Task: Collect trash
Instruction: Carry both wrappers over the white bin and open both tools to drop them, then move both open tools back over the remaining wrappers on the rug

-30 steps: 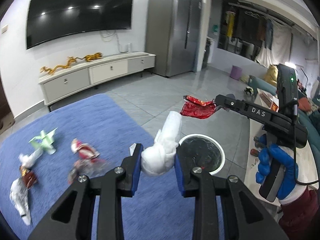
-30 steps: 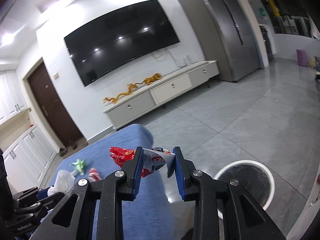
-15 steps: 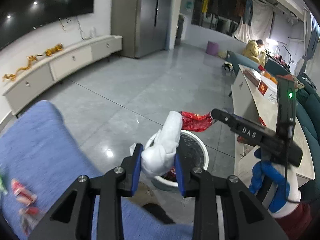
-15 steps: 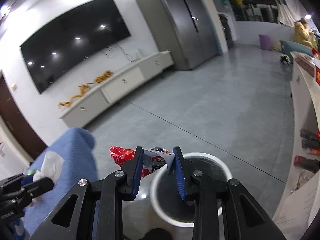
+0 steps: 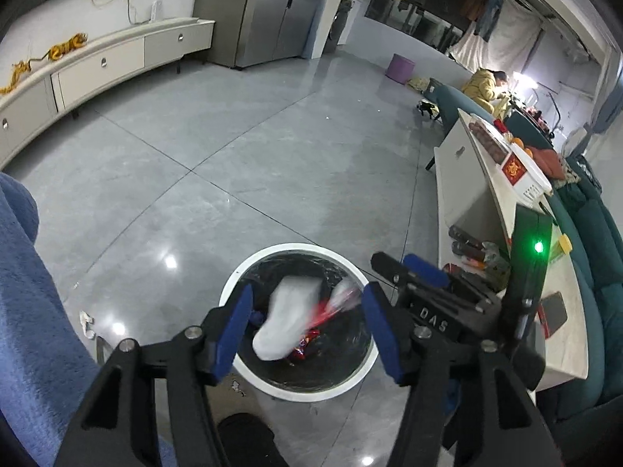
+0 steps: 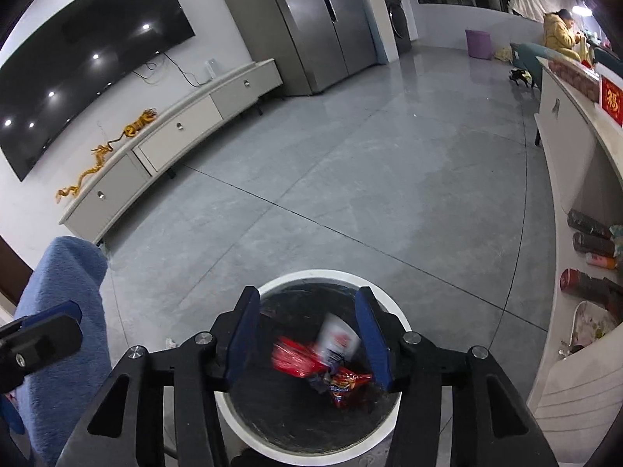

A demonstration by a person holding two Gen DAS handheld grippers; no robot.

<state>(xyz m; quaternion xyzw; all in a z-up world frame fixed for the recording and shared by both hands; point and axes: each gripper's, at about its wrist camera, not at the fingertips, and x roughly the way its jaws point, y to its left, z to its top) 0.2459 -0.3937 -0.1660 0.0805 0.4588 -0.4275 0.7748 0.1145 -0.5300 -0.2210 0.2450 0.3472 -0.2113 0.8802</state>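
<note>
A white round bin (image 5: 249,268) with a black liner stands on the grey floor; it also shows in the right wrist view (image 6: 323,274). My left gripper (image 5: 305,329) is open above it, and a crumpled white tissue (image 5: 288,319) drops, blurred, between the jaws into the bin. My right gripper (image 6: 307,334) is open over the bin, and a red and white wrapper (image 6: 307,354) falls, blurred, below it. The right gripper also shows in the left wrist view (image 5: 409,272). Other red wrappers (image 6: 346,383) lie at the bin's bottom.
A blue cloth-covered table (image 5: 35,330) is at the left, shown also in the right wrist view (image 6: 66,311). A white scrap (image 5: 87,321) lies on the floor by it. A white shelf counter (image 5: 479,194) with bottles stands at the right. A TV cabinet (image 6: 175,128) lines the far wall.
Both grippers moved over the bin and opened. The white tissue left the left gripper and the red wrapper left the right gripper; both are falling into the bin.
</note>
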